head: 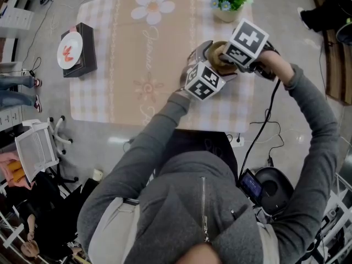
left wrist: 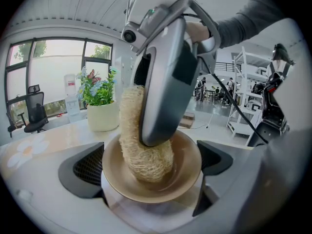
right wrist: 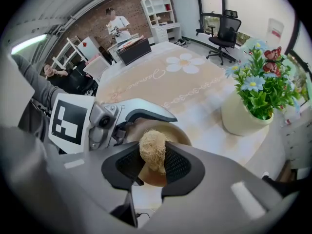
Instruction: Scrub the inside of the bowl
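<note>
Over the table's near right part, my left gripper (head: 203, 73) is shut on a tan bowl (head: 219, 59). In the left gripper view the bowl (left wrist: 146, 184) sits tilted between that gripper's fingers (left wrist: 85, 167), its rim pinched on both sides. My right gripper (head: 239, 51) comes from the right and is shut on a pale fibrous loofah scrubber (right wrist: 152, 152). The scrubber (left wrist: 144, 152) reaches down inside the bowl and touches its inner wall. In the right gripper view the bowl (right wrist: 171, 133) shows only partly behind the scrubber and jaws.
A white pot of flowers (head: 228, 1) stands on the table just beyond the bowl. At the table's far left a black box carries a white plate (head: 70, 50). The checked tablecloth (head: 126, 65) lies between them. Cables and a black device (head: 273, 187) lie on the floor.
</note>
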A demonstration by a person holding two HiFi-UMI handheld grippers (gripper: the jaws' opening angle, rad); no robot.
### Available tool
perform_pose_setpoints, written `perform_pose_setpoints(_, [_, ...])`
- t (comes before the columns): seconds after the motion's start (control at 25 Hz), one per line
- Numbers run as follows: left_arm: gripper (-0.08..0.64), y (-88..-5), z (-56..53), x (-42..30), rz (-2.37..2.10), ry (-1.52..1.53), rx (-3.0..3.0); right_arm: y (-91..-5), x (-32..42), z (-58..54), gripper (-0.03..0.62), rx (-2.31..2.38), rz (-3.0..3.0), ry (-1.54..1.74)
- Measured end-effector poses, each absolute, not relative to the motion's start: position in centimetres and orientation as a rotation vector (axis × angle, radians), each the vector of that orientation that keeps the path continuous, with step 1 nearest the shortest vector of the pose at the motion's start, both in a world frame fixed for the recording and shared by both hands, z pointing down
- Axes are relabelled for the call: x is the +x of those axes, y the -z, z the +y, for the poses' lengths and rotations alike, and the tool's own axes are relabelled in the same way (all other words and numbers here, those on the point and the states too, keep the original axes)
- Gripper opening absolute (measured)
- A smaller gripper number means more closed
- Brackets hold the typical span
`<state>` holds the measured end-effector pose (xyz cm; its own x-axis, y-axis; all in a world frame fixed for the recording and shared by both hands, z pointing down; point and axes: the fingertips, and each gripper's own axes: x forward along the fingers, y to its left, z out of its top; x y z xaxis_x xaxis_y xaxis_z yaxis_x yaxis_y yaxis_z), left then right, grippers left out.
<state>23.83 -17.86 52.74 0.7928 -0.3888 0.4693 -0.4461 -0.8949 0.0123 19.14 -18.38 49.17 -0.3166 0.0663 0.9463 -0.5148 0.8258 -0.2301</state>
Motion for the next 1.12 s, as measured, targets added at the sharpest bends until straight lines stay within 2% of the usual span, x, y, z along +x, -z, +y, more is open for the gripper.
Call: perform_pose_setpoints(1.12, [0.584,-52.6,-17.8,23.9,-0.664,-0.705,2.859,-51.0,17.9,-18.5,0.103,0.42,-1.852,-0.603])
